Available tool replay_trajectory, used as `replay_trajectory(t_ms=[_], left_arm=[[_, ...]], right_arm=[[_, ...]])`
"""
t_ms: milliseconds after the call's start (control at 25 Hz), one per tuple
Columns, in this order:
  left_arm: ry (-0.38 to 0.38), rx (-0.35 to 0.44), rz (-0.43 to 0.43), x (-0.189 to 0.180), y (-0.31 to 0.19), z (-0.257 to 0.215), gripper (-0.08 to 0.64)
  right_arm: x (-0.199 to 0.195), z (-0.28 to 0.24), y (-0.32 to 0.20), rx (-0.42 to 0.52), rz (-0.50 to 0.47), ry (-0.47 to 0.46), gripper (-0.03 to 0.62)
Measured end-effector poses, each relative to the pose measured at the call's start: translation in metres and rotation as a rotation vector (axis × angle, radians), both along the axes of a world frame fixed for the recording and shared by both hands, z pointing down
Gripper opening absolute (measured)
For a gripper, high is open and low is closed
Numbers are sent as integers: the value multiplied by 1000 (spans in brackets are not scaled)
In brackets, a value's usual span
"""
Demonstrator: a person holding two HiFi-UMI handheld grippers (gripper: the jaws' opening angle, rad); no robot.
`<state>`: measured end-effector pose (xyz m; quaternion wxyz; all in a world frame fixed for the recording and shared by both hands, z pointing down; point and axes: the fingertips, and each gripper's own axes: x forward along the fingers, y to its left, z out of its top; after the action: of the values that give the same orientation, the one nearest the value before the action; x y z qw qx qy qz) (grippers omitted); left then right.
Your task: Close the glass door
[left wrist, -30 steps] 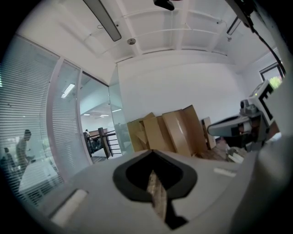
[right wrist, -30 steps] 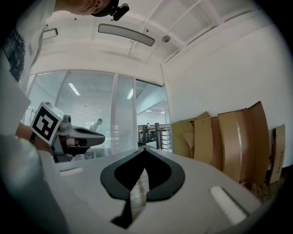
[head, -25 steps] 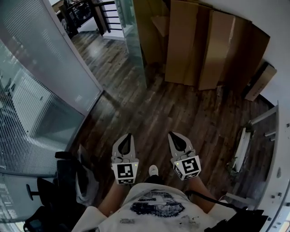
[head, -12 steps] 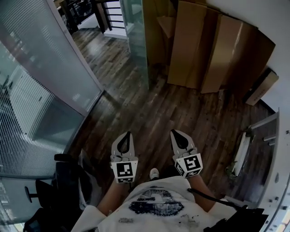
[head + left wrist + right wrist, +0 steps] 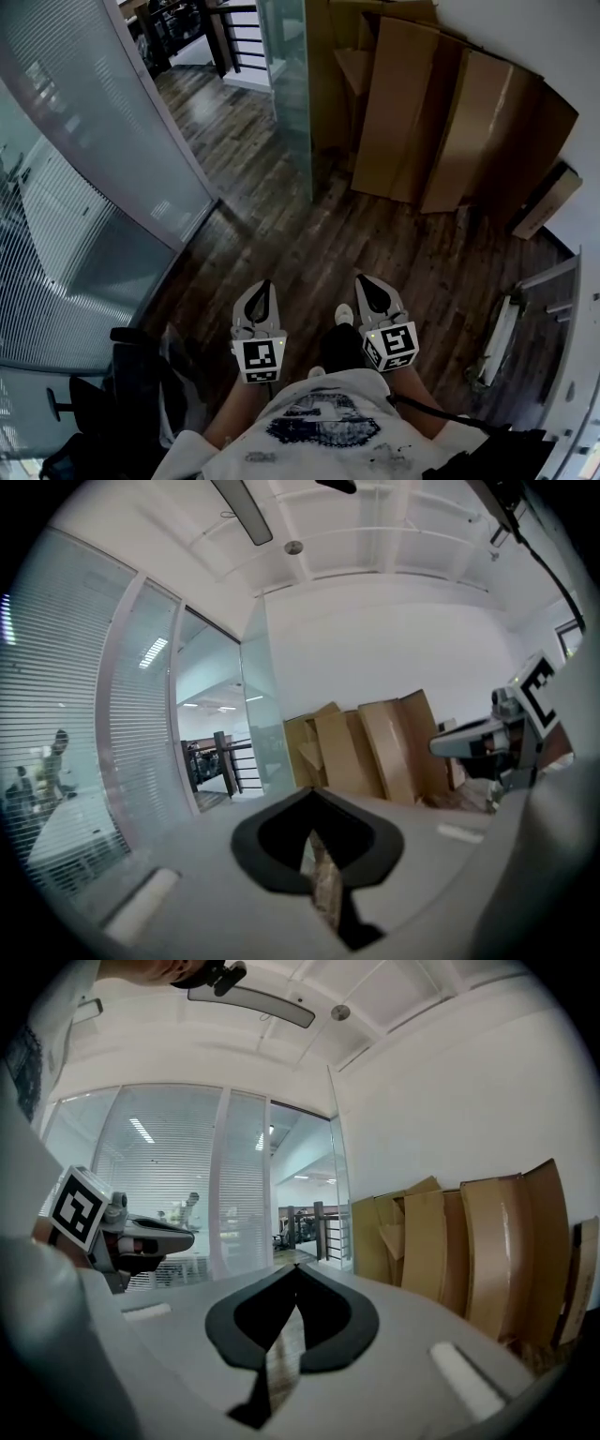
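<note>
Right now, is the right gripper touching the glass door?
No, the right gripper hangs over the wooden floor, clearly apart from the glass door farther ahead.

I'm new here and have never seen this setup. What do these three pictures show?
No robot here: a person carries a two-jaw gripper in each hand. The top-down picture comes from a camera on their head; it shows the left gripper and right gripper over a wooden floor. The other two come from cameras riding on each gripper, looking along its jaws. Both pairs of jaws are together and hold nothing. Ahead stands a glass door, seemingly open, with cardboard leaning on the wall beside it.
</note>
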<state>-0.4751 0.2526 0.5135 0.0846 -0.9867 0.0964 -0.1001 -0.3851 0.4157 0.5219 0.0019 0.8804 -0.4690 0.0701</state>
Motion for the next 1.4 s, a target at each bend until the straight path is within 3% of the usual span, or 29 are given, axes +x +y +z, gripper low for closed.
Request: replay_trajectory(t_ms=[200, 960, 1400], left_arm=[[-16, 8, -13, 38, -15, 2, 2], [-58, 49, -6, 238, -26, -10, 2], [-50, 54, -74, 289, -49, -14, 3]], right_arm=[[39, 0, -19, 2, -32, -1, -2], [236, -5, -40, 20, -88, -14, 0], [290, 1, -71, 18, -164, -27, -2]])
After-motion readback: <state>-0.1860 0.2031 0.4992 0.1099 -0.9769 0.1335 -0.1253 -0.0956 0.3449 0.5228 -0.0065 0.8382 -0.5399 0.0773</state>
